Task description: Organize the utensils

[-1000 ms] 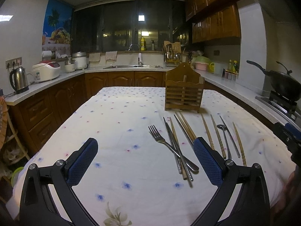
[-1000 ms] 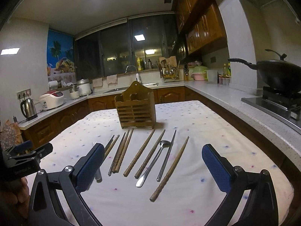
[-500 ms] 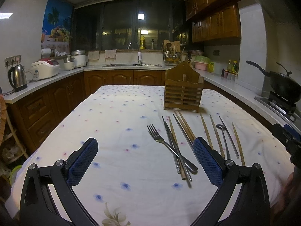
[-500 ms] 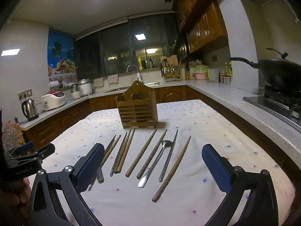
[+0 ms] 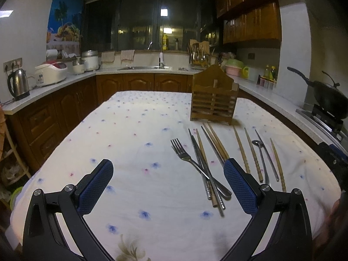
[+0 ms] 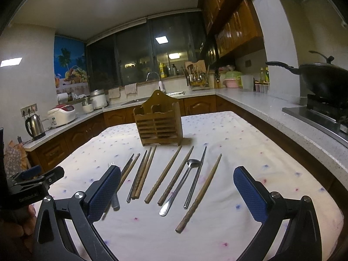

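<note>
Surface [image 5: 134, 130] with a white flower-print cloth is filling the middle of both views, kitchen counters wrapping around behind it. Wooden utensil holder [image 6: 159, 126] is standing upright at centre frame in the right wrist view, right of centre in the left wrist view [image 5: 214, 106], slatted front facing the cameras, nothing visibly sticking out of it. Utensils are lying flat on the cloth in a fanned row just in front of the holder, all pointing roughly toward it. Left hand-held gripper [image 5: 167, 187] is sitting at lower centre of its view, jaws spread wide, holding nothing, hovering over bare cloth with the fork pile just inside its right finger. Right hand-held gripper [image 6: 177, 193] is likewise spread wide and empty at the bottom of its view, utensil handles lying between its fingers. Wooden chopsticks [image 6: 164, 175] are lying in loose pairs mid-row, one single wooden chopstick [image 6: 201, 192] lying apart at the right end. Metal chopsticks [image 6: 196, 175] are lying beside the spoon [image 6: 180, 184], bowl toward the holder. Fork [image 5: 191, 163] is lying at the left end, handle crossing over the metal and wooden sticks there; in the right wrist view it's mostly hidden behind the left finger.
</note>
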